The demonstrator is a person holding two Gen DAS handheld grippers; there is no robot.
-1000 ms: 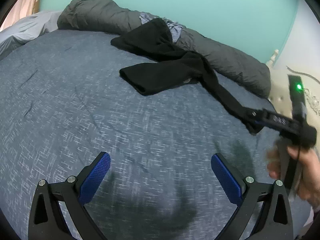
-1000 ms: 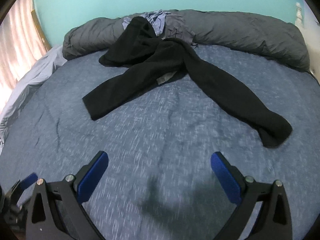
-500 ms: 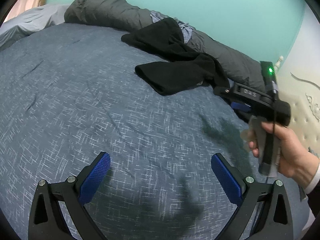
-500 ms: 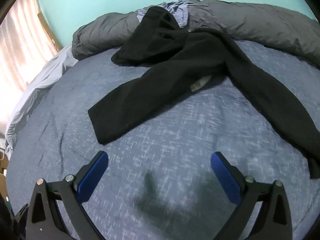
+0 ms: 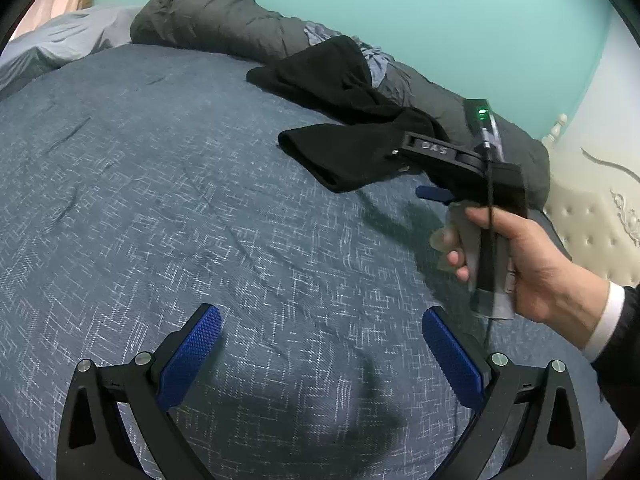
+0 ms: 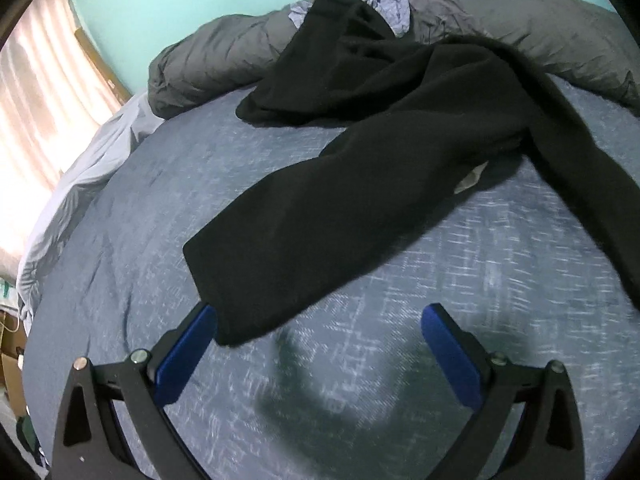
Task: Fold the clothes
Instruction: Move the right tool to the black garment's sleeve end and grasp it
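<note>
Right wrist view: the black long-sleeved top (image 6: 400, 128) lies unfolded on the blue bedspread (image 6: 480, 280), body bunched up against the rolled grey duvet (image 6: 520, 20) at the far edge, sleeves thrown out toward the camera. The nearer sleeve cuff (image 6: 240, 276) lies between the fingers of the right gripper (image 6: 320, 340), close against its left pad; the fingers are spread wide and hold nothing. The view is motion-blurred, so whether the pad touches the cloth cannot be told.

Left wrist view: the same top (image 5: 344, 120) sits well ahead, and the right gripper (image 5: 434, 194), held in the person's right hand (image 5: 532, 264), is at its sleeve end. The left gripper (image 5: 320, 344) hovers over bare bedspread (image 5: 160, 180), fingers likewise parted and empty, well apart from the garment.

Judgement: the garment is crumpled rather than folded; the step in hand appears to be taking hold of a sleeve cuff with the right gripper. The next move calls for centring the cuff between the pads and pinching all its layers, since the fleece-like cloth looks thick and could slip from a shallow bite.
</note>
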